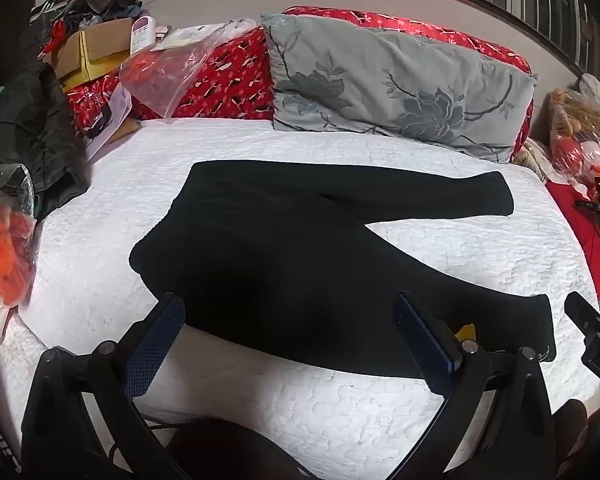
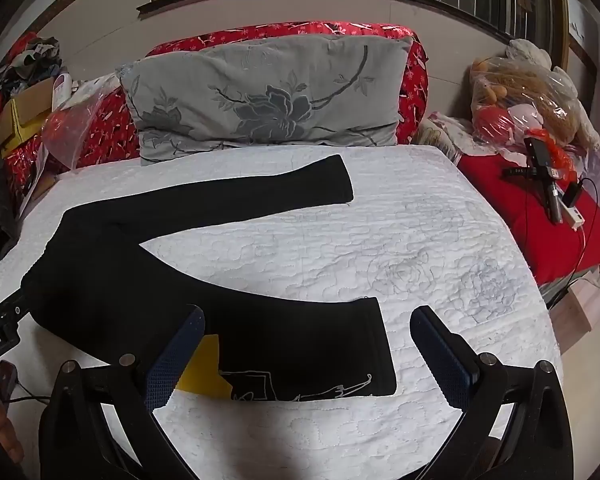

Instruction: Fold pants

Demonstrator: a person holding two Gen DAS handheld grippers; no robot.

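Black pants (image 1: 284, 252) lie flat on the white quilted bed (image 1: 100, 280), waist at the left, the two legs spread in a V toward the right. My left gripper (image 1: 290, 312) is open and empty, hovering over the near edge of the seat. My right gripper (image 2: 308, 328) is open and empty over the near leg's cuff (image 2: 340, 360), which carries white line embroidery. The pants (image 2: 140, 280) stretch left in the right wrist view, the far leg (image 2: 300, 188) pointing toward the pillow. The right gripper's body (image 1: 592, 328) shows at the left wrist view's right edge.
A grey floral pillow (image 1: 392, 84) leans on a red patterned headboard cushion (image 1: 220, 76). Boxes, clothes and plastic bags (image 1: 88, 44) crowd the left side. A yellow tag (image 2: 204, 368) lies by the near leg. A red side surface (image 2: 540, 216) holds cables, devices and bagged plush toys (image 2: 528, 92).
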